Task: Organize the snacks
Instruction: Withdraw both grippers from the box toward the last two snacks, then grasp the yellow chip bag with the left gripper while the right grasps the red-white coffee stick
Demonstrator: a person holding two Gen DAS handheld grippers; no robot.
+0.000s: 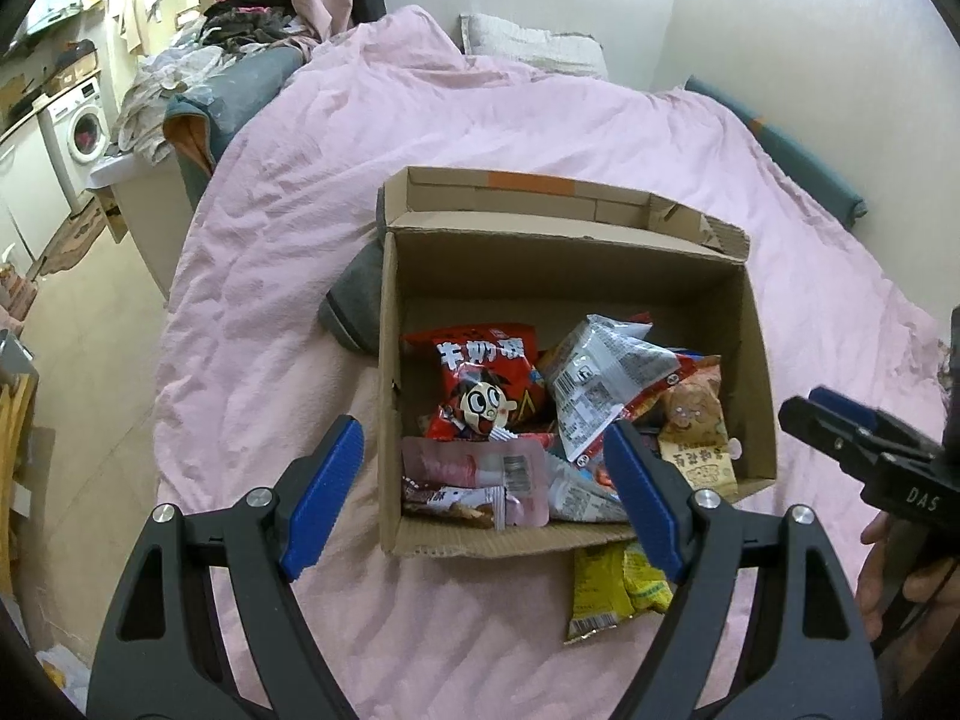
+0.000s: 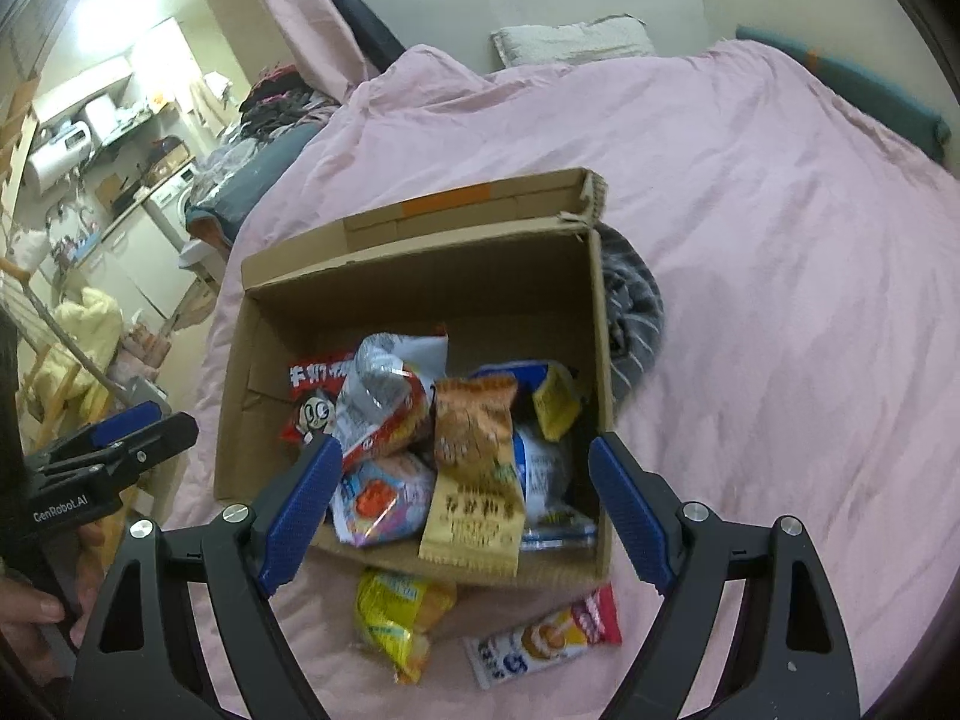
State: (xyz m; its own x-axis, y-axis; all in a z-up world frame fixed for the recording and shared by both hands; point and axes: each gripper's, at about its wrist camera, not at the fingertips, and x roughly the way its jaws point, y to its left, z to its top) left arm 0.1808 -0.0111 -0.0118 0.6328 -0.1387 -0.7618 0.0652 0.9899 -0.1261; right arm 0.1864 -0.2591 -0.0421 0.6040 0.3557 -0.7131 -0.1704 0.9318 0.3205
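An open cardboard box (image 1: 757, 354) (image 2: 237, 396) sits on a pink bedspread and holds several snack packets, among them a red cartoon-face bag (image 1: 486, 384) (image 2: 312, 405) and an orange-tan packet (image 2: 474, 462). My left gripper (image 1: 486, 492) is open and empty, above the box's near edge. My right gripper (image 2: 462, 507) is open and empty, above the box's near side. A yellow packet (image 1: 600, 591) (image 2: 399, 615) lies on the bed just in front of the box. A white and red packet (image 2: 543, 636) lies beside it.
The pink bedspread (image 1: 540, 120) (image 2: 780, 240) stretches around the box. A grey garment (image 1: 357, 300) (image 2: 633, 300) lies against the box's far side. A pillow (image 1: 534, 42) lies by the wall. The bed's left edge drops to the floor, near a washing machine (image 1: 81, 129).
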